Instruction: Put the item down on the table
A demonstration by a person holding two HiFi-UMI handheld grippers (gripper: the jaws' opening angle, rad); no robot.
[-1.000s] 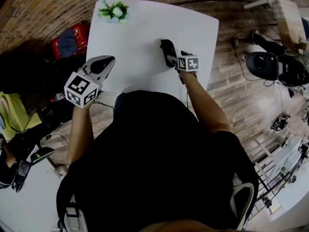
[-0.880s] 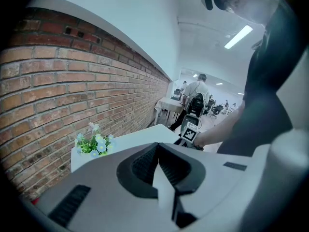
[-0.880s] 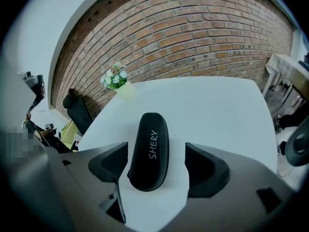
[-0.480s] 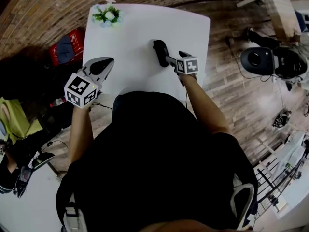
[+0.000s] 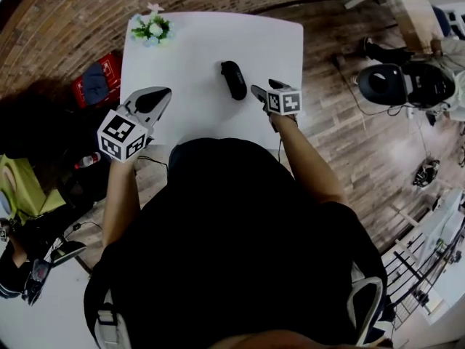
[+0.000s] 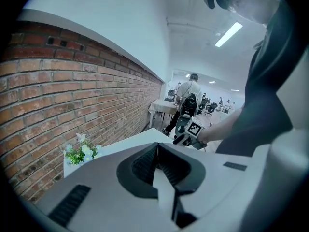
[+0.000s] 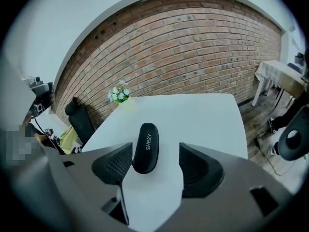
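**Head view.** The black case (image 5: pixel 233 79) is lying flat on the white table (image 5: pixel 182 64), right of the table's middle, with neither tool holding it. The right gripper (image 5: pixel 259 93) is pointing toward the case from just beside its near right side. The left gripper (image 5: pixel 161 94) is being held at the table's near left edge, well apart from the case. A small bunch of flowers (image 5: pixel 151 29) is sitting at the far left corner of the table. A wooden floor (image 5: pixel 349 144) is showing to the right of the table.

**Left gripper view.** The left gripper (image 6: pixel 157 153) is clenched, its two dark pads meeting along a single seam with nothing between them. Beyond it, the bunch of flowers (image 6: pixel 79 152) is standing on the white table (image 6: pixel 137 140) against the brick wall (image 6: pixel 72 95). The right gripper (image 6: pixel 186 137) is showing across the table. The case is not appearing in this view.

**Right gripper view.** The right gripper (image 7: pixel 157 164) is released, with its jaws standing wide apart. The black case (image 7: pixel 146 146), lettered "SHERY", is resting lengthwise on the white table (image 7: pixel 203 115) in the gap between them. It is lying closer to the left jaw than to the right. Whether its near end is touching that jaw cannot be told. The right jaw is standing clear of it. The bunch of flowers (image 7: pixel 119 94) is sitting at the far edge of the table, in front of the brick wall (image 7: pixel 193 47).
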